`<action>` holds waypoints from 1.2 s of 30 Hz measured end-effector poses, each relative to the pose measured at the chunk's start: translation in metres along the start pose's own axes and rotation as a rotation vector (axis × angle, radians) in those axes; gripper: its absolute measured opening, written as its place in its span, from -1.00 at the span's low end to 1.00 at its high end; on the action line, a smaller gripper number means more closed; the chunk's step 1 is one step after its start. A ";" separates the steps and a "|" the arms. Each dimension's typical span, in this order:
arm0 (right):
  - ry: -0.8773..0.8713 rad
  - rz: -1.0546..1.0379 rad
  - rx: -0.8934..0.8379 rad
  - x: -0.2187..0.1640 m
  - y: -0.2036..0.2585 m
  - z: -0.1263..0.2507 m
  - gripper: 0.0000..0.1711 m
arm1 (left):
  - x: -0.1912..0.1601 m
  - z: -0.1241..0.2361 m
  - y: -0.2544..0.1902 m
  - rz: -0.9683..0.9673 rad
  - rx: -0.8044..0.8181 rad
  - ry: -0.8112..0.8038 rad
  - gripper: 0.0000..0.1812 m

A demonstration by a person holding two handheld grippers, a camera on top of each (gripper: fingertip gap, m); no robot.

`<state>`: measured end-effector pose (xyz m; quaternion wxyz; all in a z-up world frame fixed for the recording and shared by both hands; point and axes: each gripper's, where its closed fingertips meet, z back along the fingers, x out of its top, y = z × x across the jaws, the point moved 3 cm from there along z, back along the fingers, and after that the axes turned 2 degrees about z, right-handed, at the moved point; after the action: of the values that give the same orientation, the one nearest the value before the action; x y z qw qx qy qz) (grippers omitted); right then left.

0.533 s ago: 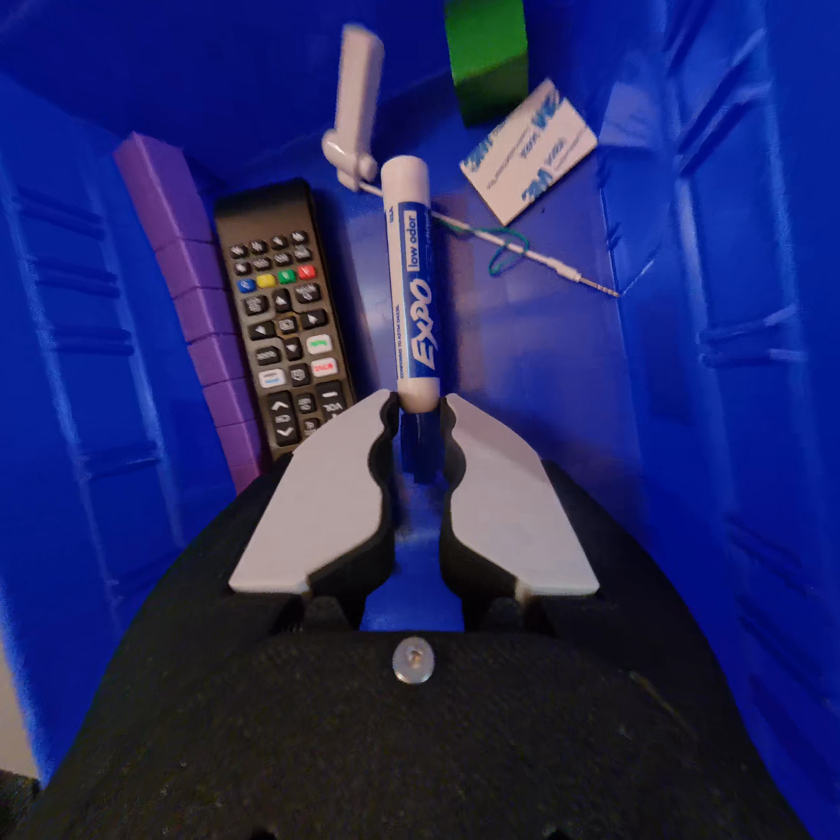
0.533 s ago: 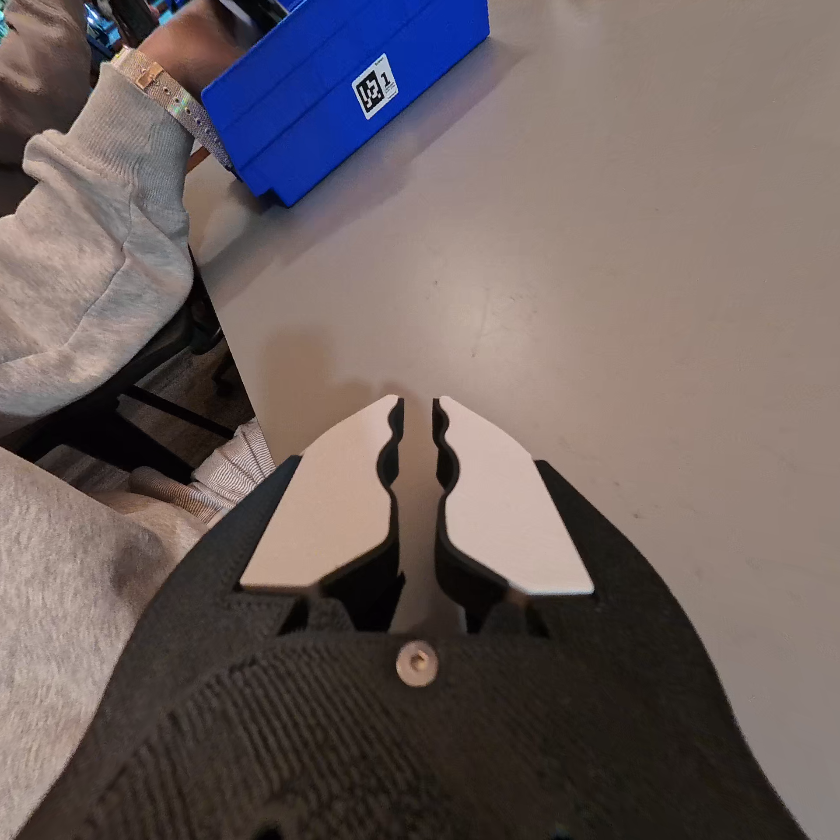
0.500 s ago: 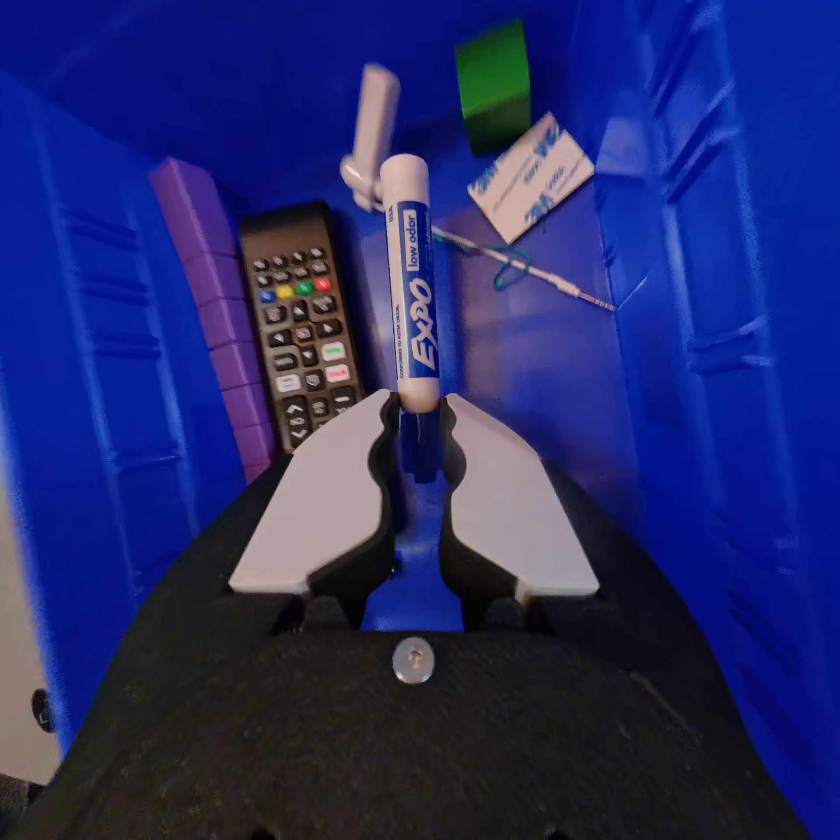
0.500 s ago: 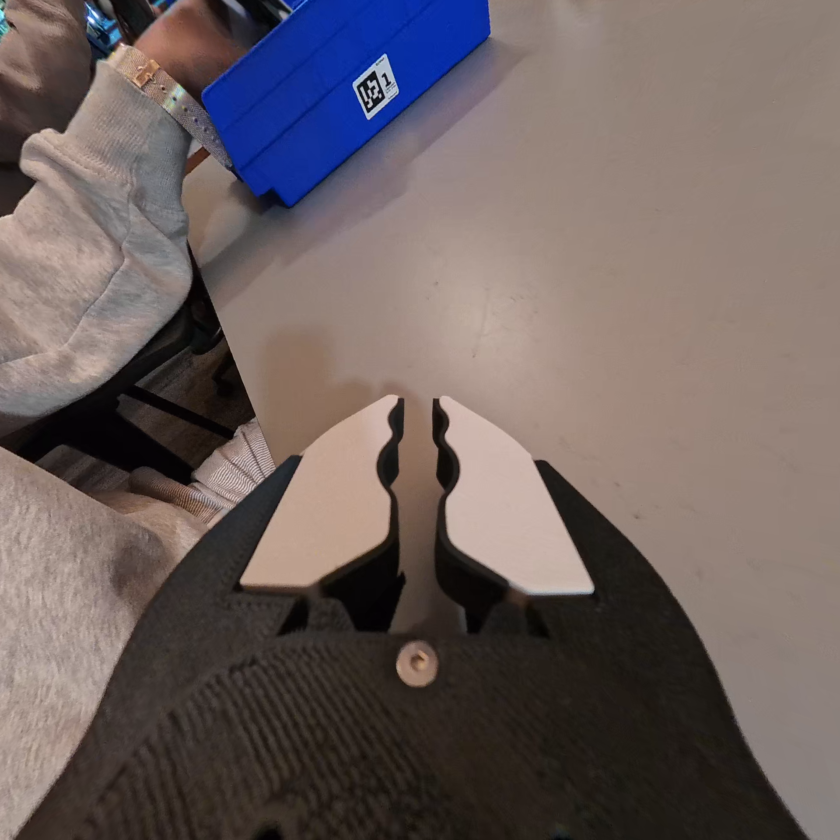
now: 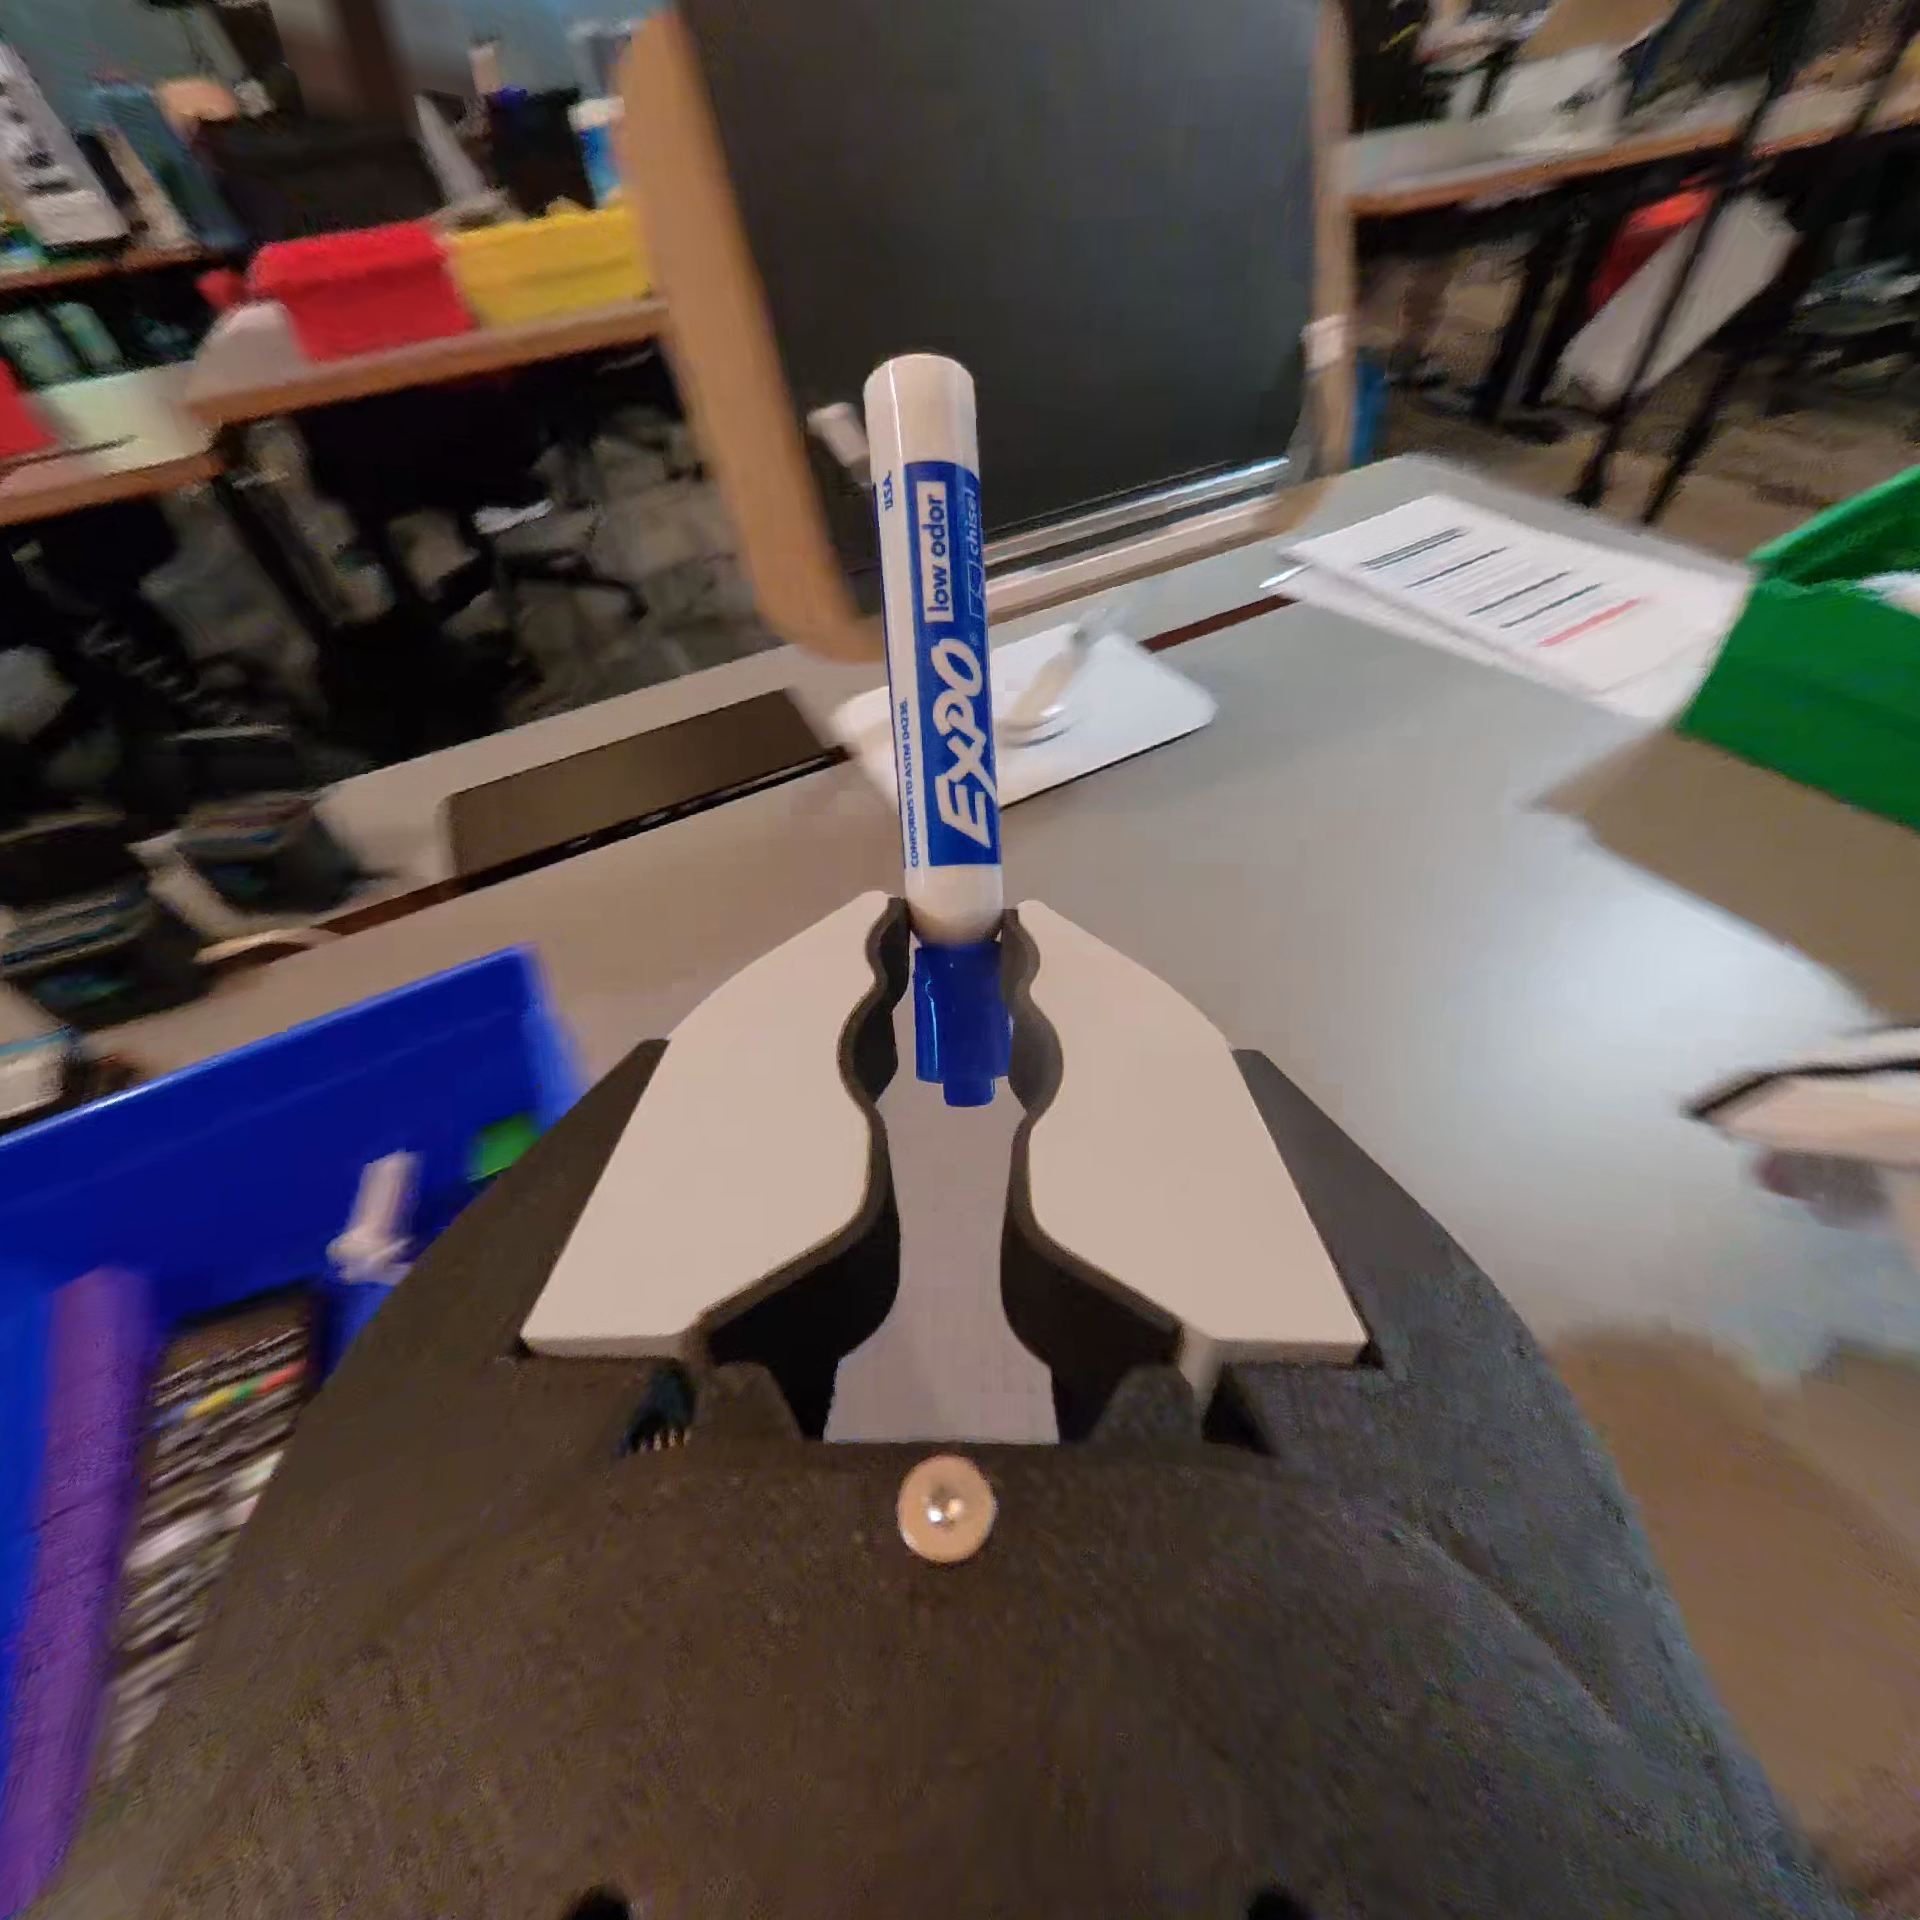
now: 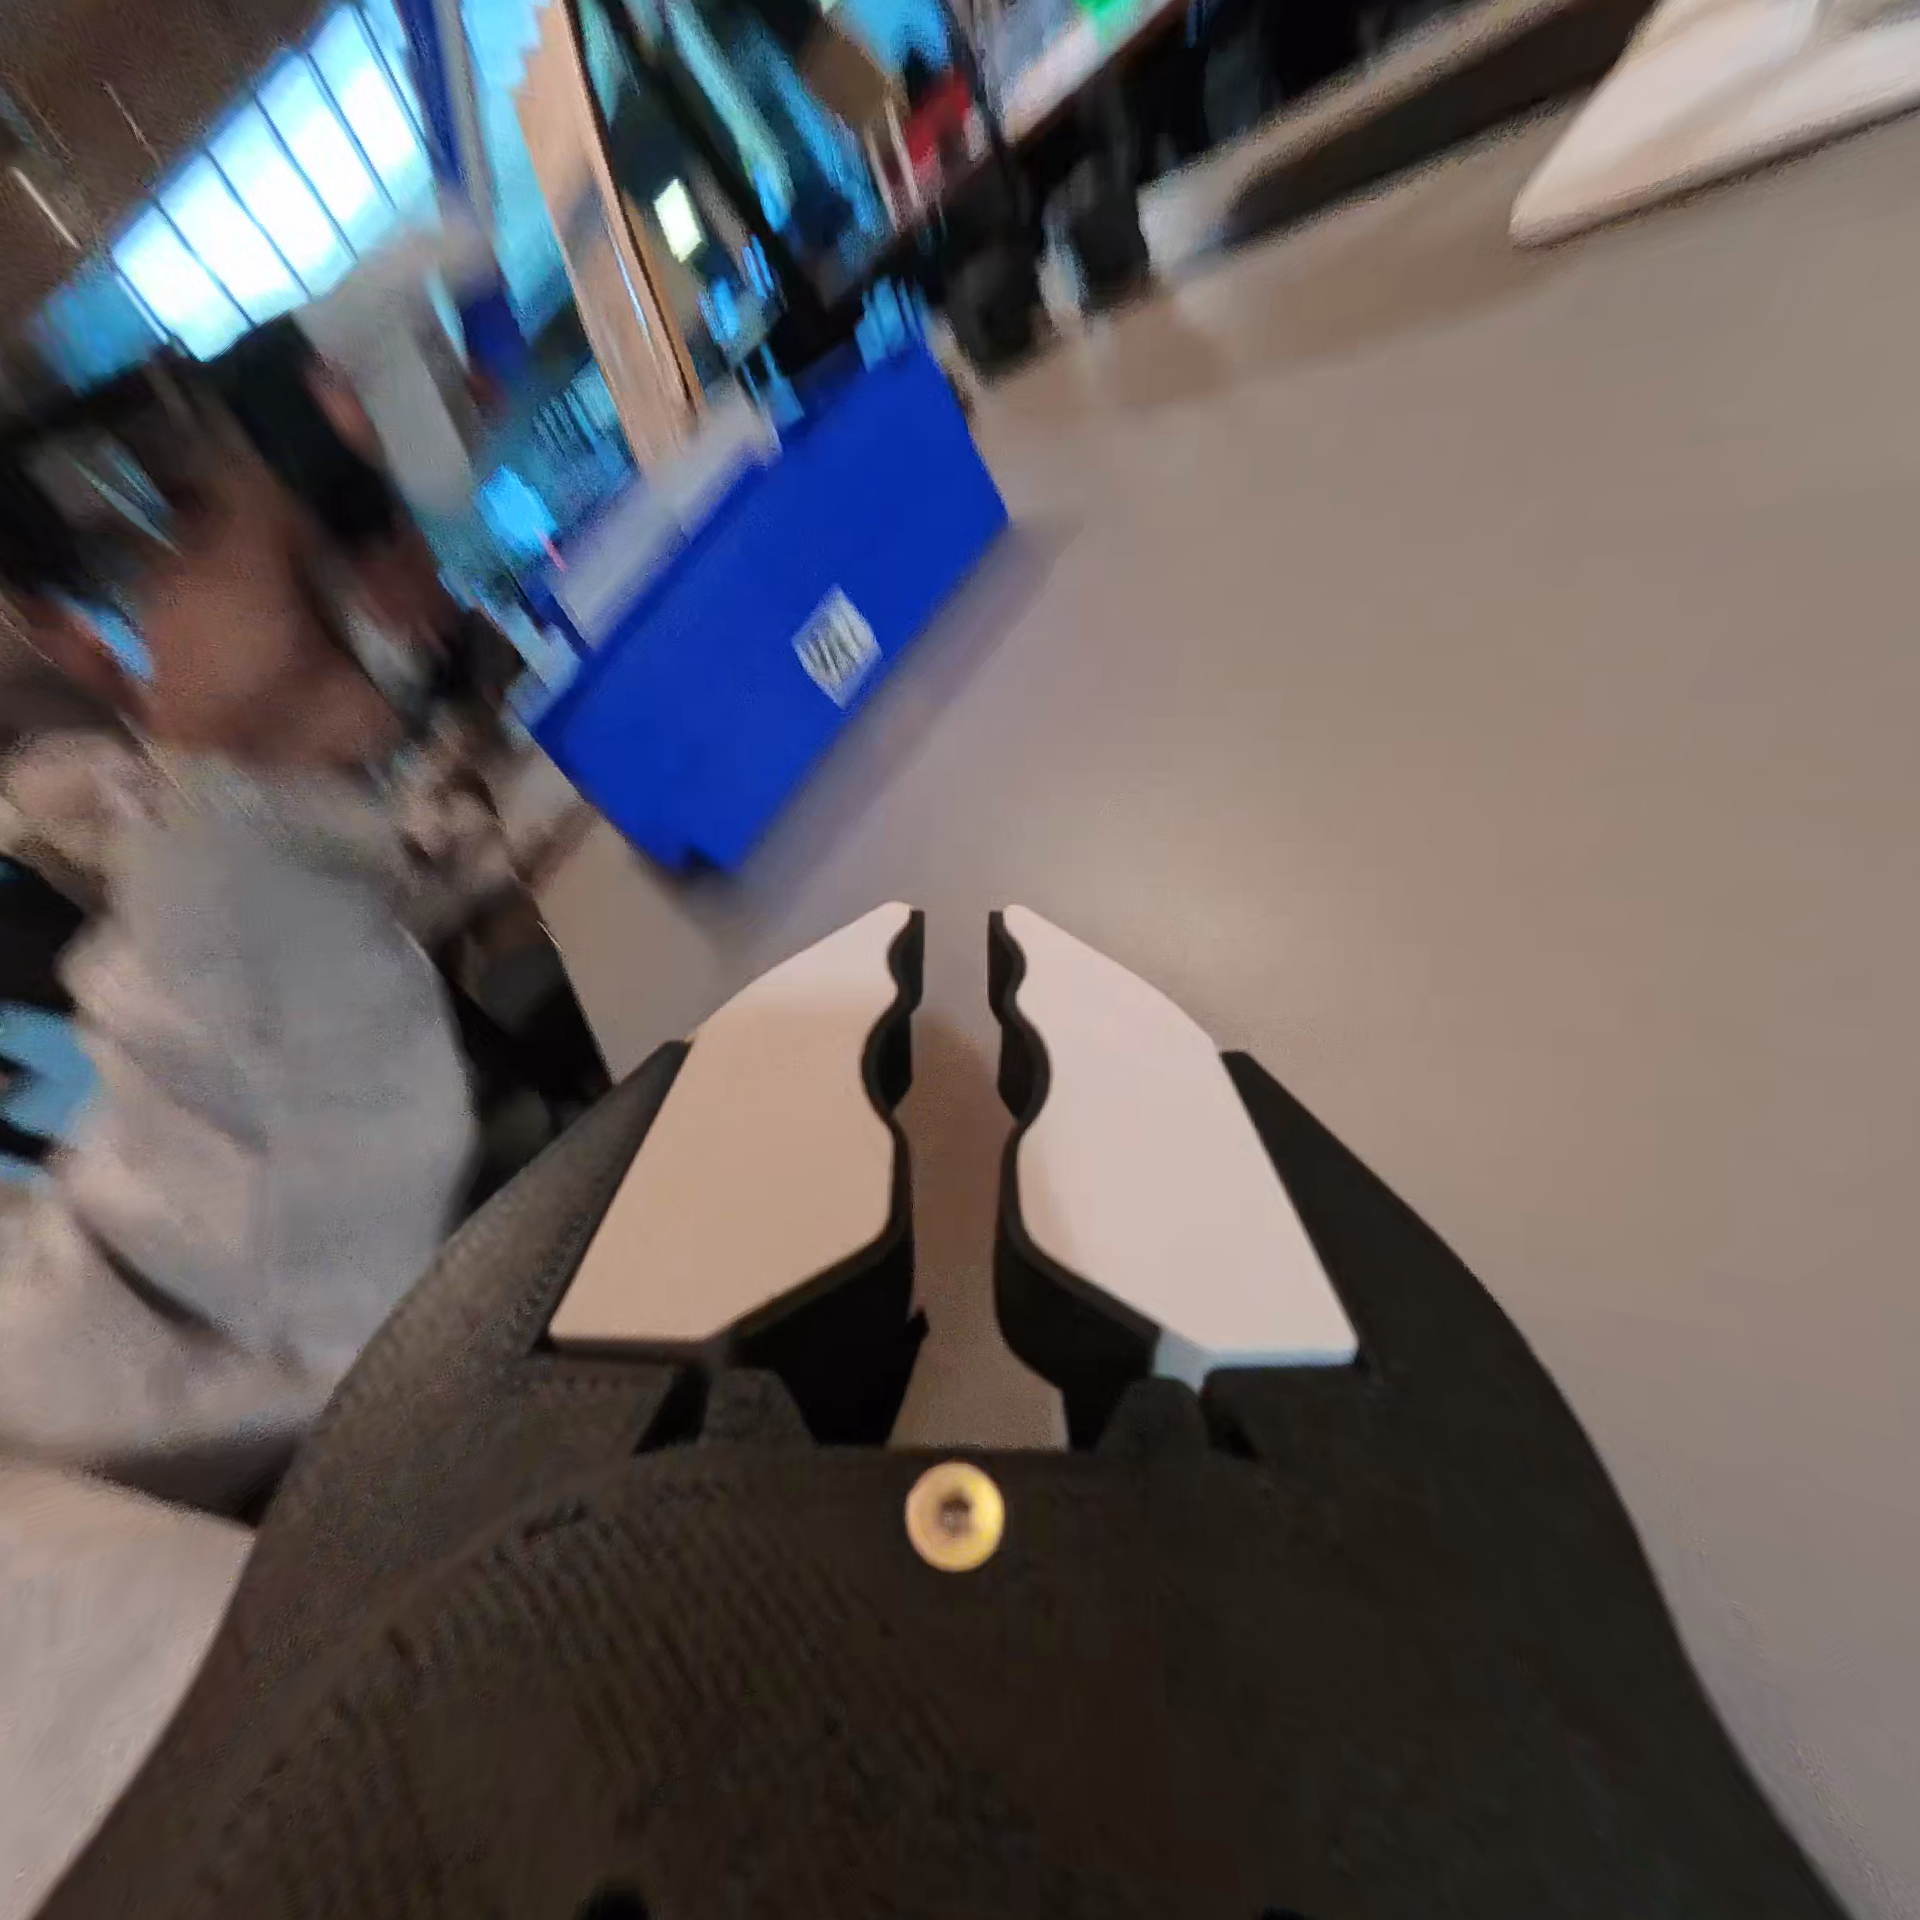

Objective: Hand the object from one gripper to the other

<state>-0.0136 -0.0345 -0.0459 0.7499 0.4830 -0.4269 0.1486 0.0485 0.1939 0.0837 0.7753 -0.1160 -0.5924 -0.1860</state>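
My left gripper (image 5: 954, 920) is shut on the blue cap end of a white and blue marker (image 5: 940, 644). The marker sticks out straight ahead of the fingertips, held in the air above the grey table (image 5: 1351, 935). The blue bin (image 5: 260, 1101) now lies below and to the left. My right gripper (image 6: 954, 920) is empty over the table, its jaws nearly together with a thin gap. The blue bin (image 6: 790, 665) stands ahead and left of it. Both views are motion-blurred.
The bin holds a purple block row (image 5: 62, 1558) and a black remote (image 5: 208, 1455). A green bin (image 5: 1818, 686), papers (image 5: 1496, 582) and a white stand base (image 5: 1039, 707) sit farther back. A person's grey sleeve (image 6: 239, 1039) is left of the right gripper.
My left gripper has lifted the marker up out of the blue bin and tilted to look across the table. The right gripper has tilted up; its jaws are unchanged.
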 end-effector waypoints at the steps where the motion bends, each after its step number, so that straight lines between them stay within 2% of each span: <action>1: -0.094 -0.069 0.050 0.017 0.006 0.000 -0.85 | 0.000 -0.007 -0.026 0.017 -0.064 -0.029 -0.83; 3: -0.252 -0.180 0.152 0.047 0.012 0.003 -0.81 | -0.006 -0.022 -0.077 0.081 -0.201 -0.080 -0.83; 5: -0.366 -0.213 0.245 0.063 0.013 0.011 -0.72 | -0.022 -0.039 -0.121 0.162 -0.335 -0.053 -0.83; 9: -0.359 -0.160 0.220 0.050 -0.004 0.024 -0.70 | -0.058 -0.050 -0.167 0.266 -0.511 -0.019 -0.82; 11: -0.322 -0.134 0.175 0.041 -0.017 0.028 -0.71 | -0.071 -0.048 -0.172 0.324 -0.587 -0.049 -0.83; 17: -0.296 -0.098 0.205 0.046 -0.026 0.026 -0.70 | -0.084 -0.046 -0.168 0.655 -0.813 -0.117 -0.84; 24: -0.194 0.053 0.300 0.028 0.001 0.006 -0.62 | -0.095 -0.045 -0.189 0.616 -0.919 -0.062 -0.84; 31: -0.259 0.105 0.309 0.039 0.006 0.016 -0.56 | -0.099 -0.039 -0.209 0.532 -0.996 -0.024 -0.84; 36: -0.328 0.049 0.336 0.053 0.001 0.030 -0.57 | -0.103 -0.039 -0.214 0.517 -1.011 0.007 -0.84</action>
<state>0.0018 -0.0691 0.0010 0.5756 0.6081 -0.5242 0.1553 -0.0321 0.0004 -0.0350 0.6456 -0.6132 -0.3797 -0.2511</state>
